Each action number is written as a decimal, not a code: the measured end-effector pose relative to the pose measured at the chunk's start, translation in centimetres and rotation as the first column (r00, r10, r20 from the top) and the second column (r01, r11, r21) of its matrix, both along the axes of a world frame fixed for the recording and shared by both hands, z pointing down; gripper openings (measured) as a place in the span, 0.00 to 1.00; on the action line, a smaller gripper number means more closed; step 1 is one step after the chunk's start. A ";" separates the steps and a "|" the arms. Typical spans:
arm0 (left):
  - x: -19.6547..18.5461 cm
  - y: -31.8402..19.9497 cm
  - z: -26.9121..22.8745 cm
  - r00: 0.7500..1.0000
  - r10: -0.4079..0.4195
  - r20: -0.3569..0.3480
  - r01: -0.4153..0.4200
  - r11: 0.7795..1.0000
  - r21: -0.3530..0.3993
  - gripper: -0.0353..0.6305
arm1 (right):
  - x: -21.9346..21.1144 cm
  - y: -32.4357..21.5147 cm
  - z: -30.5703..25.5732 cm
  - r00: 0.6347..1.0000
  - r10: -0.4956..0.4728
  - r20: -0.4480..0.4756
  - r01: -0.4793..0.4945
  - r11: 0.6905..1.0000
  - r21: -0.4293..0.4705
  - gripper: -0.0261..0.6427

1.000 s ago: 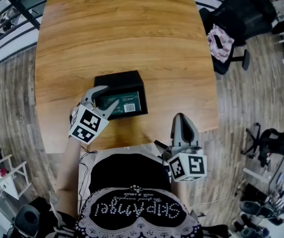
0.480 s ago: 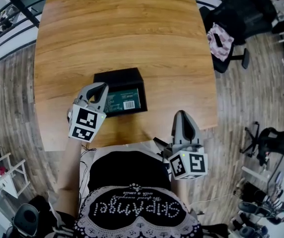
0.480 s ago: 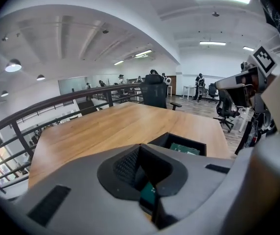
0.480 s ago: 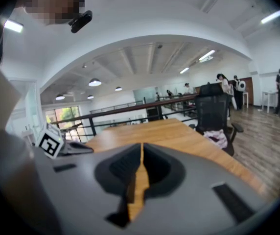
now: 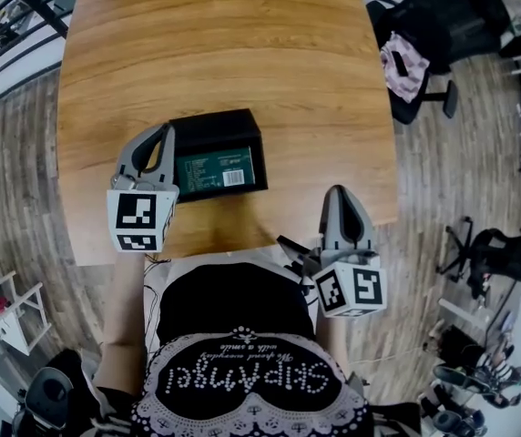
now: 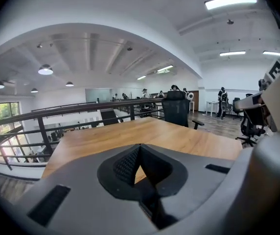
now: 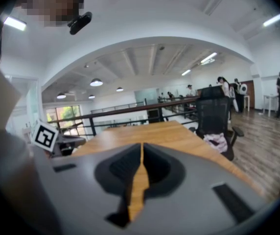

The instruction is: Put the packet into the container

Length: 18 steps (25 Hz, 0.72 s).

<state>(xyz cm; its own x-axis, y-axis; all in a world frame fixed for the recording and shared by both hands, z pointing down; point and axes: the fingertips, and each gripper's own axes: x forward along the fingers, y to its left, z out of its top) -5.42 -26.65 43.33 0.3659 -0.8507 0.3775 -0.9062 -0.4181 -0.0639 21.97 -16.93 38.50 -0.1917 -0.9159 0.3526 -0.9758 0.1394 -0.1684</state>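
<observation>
left tongs (image 5: 164,130) closed, empty | right tongs (image 5: 338,191) closed, empty | packet (image 5: 213,169) inside container (image 5: 208,122)

Left gripper (image 5: 158,140): jaws pressed together, nothing between them; tips point away from the person and slightly downward. It is raised on the left forearm (image 5: 122,321), which is bare and reaches forward.

Right gripper (image 5: 338,198): jaws closed tip to tip, empty. It is held low, close in front of the torso (image 5: 233,312), pointing forward.
</observation>
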 end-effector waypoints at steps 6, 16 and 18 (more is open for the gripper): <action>-2.0 0.7 -3.5 0.993 -0.104 -0.064 0.109 0.991 0.074 0.09 | -0.3 -0.7 -0.6 0.999 -0.034 -0.010 0.034 0.999 0.019 0.10; -5.9 4.3 -11.1 0.952 -0.249 -0.177 0.283 0.937 0.203 0.09 | -2.4 -1.6 -1.7 0.993 -0.120 -0.017 0.121 0.992 0.048 0.10; -6.9 5.5 -12.3 0.942 -0.274 -0.194 0.315 0.922 0.224 0.09 | -2.9 -1.7 -2.0 0.991 -0.136 -0.018 0.137 0.989 0.056 0.10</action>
<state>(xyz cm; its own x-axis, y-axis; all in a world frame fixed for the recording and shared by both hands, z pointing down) -12.30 -21.16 31.02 0.1214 -0.9877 0.0990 -0.9926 -0.1198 0.0216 19.09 -18.64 36.52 -0.3119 -0.9001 0.3043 -0.9491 0.2806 -0.1427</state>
